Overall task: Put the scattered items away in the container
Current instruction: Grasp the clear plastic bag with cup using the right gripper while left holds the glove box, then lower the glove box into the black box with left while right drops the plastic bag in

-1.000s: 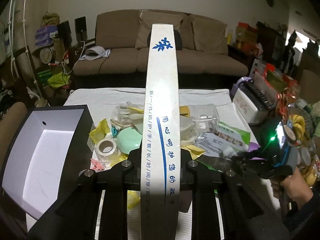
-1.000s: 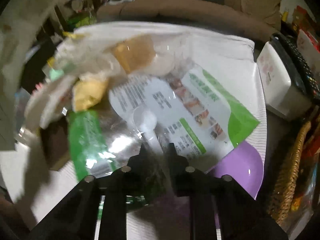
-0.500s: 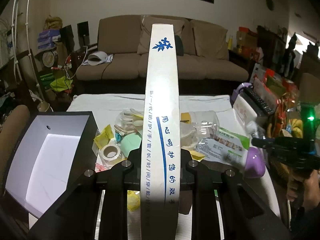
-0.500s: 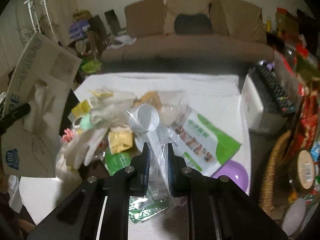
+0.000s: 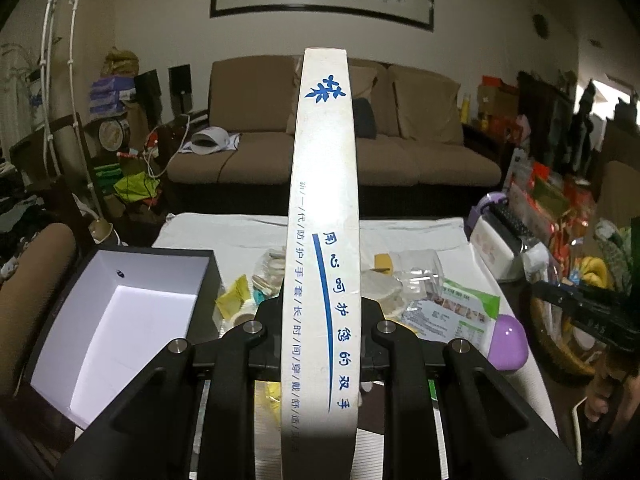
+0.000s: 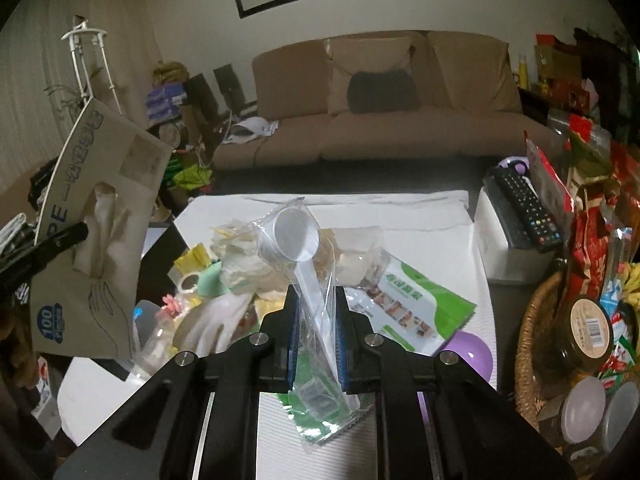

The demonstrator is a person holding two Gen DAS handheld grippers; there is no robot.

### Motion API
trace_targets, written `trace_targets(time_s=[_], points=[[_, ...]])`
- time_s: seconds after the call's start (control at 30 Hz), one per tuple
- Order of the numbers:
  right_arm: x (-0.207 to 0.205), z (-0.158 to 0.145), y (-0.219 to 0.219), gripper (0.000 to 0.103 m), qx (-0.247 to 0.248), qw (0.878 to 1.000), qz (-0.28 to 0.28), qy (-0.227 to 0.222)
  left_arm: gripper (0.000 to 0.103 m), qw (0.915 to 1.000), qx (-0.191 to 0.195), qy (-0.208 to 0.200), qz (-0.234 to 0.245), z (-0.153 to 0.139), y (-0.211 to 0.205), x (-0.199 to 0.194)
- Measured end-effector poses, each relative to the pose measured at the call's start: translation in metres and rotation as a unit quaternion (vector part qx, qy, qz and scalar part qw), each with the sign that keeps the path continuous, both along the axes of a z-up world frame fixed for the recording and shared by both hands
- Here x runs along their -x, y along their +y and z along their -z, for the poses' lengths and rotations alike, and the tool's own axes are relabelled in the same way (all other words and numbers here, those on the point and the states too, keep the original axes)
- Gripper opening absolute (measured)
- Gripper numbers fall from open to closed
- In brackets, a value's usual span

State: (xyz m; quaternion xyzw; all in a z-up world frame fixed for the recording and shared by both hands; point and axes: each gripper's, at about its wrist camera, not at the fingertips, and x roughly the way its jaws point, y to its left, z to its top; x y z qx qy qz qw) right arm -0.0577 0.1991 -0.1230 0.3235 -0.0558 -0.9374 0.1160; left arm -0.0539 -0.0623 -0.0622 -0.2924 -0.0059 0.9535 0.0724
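My left tool (image 5: 320, 312) grips a glove box (image 5: 322, 208), my right tool (image 6: 316, 320) a bagged scoop (image 6: 294, 236), above the desk (image 6: 420, 216).

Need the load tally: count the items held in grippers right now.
2. A glove box clamped in the left gripper; a bagged scoop in the right gripper, above the table.

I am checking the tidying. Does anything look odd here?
Yes. The container holds nothing, and both grippers hold items in the air: a glove box and a bagged scoop.
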Motion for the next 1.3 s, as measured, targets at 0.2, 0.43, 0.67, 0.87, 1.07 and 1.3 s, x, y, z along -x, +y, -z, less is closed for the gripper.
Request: trace_targets(time_s=[0.2,0.43,0.67,0.87,1.07,1.3], points=[[0.006,-0.019,-0.033,0.014,-0.007,1.0,-0.015,0.013,0.019,0.9982,0.012,0.032,-0.05,-0.022,-0.042,-0.009],[0.011,-0.043,-0.099,0.014,-0.032,0.998,-0.048,0.035,0.02,0.9923,0.016,0.056,-0.109,-0.038,-0.11,-0.021],[0.024,-0.061,-0.182,0.014,-0.02,0.993,-0.095,0.059,0.02,0.9841,0.019,0.062,-0.165,-0.04,-0.179,-0.033],[0.032,-0.062,-0.25,0.014,-0.007,0.989,-0.136,0.062,0.02,0.9804,0.03,0.066,-0.183,-0.041,-0.227,-0.043],[0.045,-0.058,-0.299,0.014,0.032,0.985,-0.159,0.052,0.02,0.9774,0.05,0.061,-0.196,-0.033,-0.258,-0.049],[0.059,-0.053,-0.339,0.014,0.075,0.981,-0.178,0.031,0.02,0.978,0.036,0.054,-0.198,-0.018,-0.288,-0.039]])
